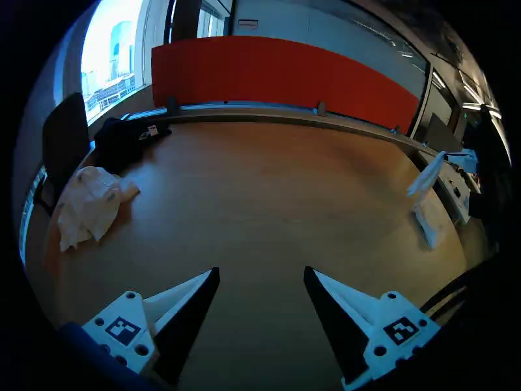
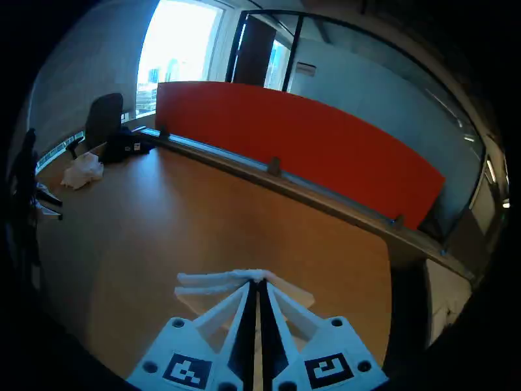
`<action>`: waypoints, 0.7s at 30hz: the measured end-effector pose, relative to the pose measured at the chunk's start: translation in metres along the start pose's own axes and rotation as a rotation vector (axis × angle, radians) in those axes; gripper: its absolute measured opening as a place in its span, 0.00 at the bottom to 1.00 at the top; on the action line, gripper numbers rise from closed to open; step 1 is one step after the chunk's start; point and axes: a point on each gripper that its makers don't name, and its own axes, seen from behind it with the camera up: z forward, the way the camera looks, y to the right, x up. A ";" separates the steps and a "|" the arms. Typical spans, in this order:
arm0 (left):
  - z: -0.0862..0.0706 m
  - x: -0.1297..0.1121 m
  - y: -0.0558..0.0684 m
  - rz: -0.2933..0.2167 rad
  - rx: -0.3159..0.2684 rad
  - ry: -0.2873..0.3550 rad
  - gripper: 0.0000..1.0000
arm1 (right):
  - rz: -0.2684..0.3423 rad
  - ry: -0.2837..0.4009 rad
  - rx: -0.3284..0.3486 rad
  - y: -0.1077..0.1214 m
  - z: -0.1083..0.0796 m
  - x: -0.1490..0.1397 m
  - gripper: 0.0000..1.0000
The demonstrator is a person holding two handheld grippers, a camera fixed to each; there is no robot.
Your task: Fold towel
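Fold looked mostly done: right gripper pinched shut on folded towel, low on table. Empty left gripper spread wide. Second, crumpled towel (far corner) untouched, probably next.

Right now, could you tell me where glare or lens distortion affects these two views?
Left gripper view: the window is blown out, and the red divider bows with the fisheye. Right gripper view: the window glares white too, while the towel at the right gripper looks sharp.
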 end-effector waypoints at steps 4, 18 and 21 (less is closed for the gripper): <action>0.000 0.001 0.003 0.005 0.001 -0.002 0.96 | 0.001 -0.013 -0.015 0.016 0.000 -0.005 0.05; 0.004 0.003 0.013 0.009 -0.008 -0.008 0.96 | 0.034 -0.049 -0.052 0.043 -0.014 -0.030 0.05; 0.004 0.003 0.015 0.013 -0.011 -0.008 0.96 | 0.043 -0.064 -0.063 0.047 -0.020 -0.042 0.05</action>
